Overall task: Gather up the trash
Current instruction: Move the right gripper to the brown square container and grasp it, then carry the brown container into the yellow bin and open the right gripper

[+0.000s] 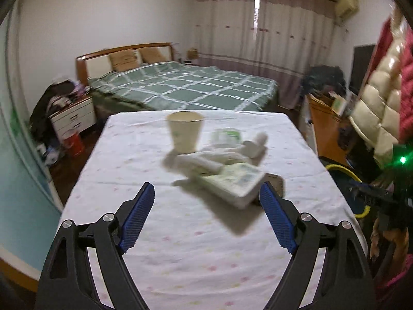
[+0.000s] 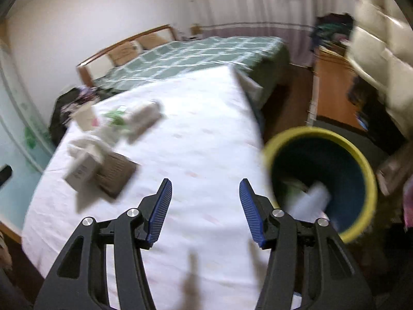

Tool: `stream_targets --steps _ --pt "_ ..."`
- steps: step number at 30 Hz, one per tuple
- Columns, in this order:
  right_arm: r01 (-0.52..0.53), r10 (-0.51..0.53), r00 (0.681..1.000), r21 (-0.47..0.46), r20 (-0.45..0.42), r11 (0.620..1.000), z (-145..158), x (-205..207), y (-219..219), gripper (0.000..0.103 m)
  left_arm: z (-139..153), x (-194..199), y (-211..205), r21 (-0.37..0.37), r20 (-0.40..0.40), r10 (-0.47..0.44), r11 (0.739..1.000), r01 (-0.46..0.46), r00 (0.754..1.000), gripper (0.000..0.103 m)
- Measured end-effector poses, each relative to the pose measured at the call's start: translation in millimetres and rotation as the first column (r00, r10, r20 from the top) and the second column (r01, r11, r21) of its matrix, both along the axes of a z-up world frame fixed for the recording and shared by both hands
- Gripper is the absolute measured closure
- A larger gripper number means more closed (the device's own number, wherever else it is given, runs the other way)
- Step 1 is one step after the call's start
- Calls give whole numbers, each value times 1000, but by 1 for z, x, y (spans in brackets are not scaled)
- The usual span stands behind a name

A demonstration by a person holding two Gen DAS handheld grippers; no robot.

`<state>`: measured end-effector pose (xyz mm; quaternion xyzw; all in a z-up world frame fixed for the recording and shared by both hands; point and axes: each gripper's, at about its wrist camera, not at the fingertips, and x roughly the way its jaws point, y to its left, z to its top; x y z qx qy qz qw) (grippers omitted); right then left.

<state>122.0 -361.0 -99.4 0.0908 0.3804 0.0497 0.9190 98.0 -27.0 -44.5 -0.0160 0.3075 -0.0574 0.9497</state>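
Left claw (image 1: pixel 206 196) wide, right claw (image 2: pixel 205 188) empty.

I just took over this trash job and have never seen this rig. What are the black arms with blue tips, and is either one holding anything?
Those are two handheld grippers, each filmed by its own camera looking along its fingers. The left gripper stands wide open and empty, facing a paper cup, crumpled tissues and a small box on the table. The right gripper is open and empty too. Beside the table stands a yellow-rimmed bin with some trash inside.
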Motion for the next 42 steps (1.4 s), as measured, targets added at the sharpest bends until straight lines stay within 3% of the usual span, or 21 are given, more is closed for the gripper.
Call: stream_targets --steps 5,8,10,15,23,33,42 --pt "-167 167 986 -6 -19 986 3 33 52 50 -8 -7 33 -24 3 31 999 -31 1000 20" --pt "-255 254 966 -26 -46 966 -7 41 76 37 -10 -9 36 -36 -2 36 999 -36 999 20" --pt "-286 282 957 -63 -66 956 -15 44 89 36 -13 -8 39 -42 -8 39 998 -39 999 20" --pt "-317 312 948 -116 -54 941 -26 46 108 28 -20 0 35 -57 -30 33 998 -34 999 20" --pt "-361 355 932 -212 -70 908 -42 56 127 27 -24 4 27 -54 -38 22 998 -24 999 20" --pt "-368 354 930 -214 -104 905 -53 72 136 31 -32 7 28 -62 -56 20 998 -24 998 20" --pt "-333 318 942 -198 -104 922 -50 53 119 32 -37 12 22 -59 -69 4 998 -8 998 20"
